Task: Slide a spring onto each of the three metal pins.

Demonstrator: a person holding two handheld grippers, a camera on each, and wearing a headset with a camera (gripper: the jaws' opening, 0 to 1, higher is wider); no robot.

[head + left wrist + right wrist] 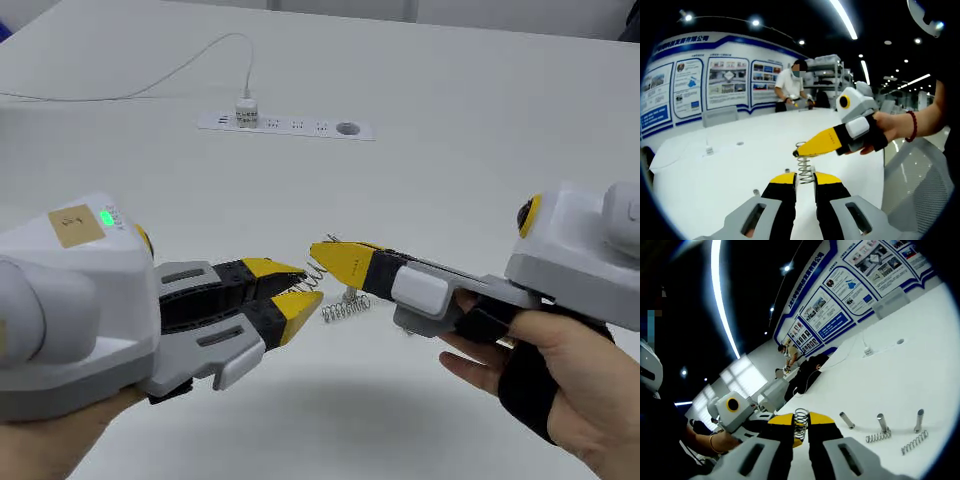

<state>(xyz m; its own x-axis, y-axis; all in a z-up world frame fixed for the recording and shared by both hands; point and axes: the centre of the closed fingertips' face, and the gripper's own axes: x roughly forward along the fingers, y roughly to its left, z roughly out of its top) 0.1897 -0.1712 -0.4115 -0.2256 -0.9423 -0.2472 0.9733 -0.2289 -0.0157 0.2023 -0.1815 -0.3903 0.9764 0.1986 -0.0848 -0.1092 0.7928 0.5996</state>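
Spring [317,270] in the air, that is what we see first: it is held up between the two grippers, off the white table [450,180]. The left gripper [293,288] has its yellow tips pressed on one end of it. The right gripper [335,262] has its yellow tips pressed on the other end. So both grippers are pinching this one thing at once. In the left gripper view it stands straight up from between the two jaws, and the right gripper bites its top. A hand [545,370] with a black wrap holds the right gripper.

In the right gripper view we count three metal pins [846,420] [882,422] [918,421] standing up in a row on the table, all three bare. On the table lie two more springs [878,436] [915,441], flat. One lies right at the foot of the middle pin. The other lies near the pin at the end of the row.

Far across the table lies a long white power strip [285,126]. A white wire [170,75] is plugged into it and runs off to the side. We see another person [790,85] standing at the far end of the table
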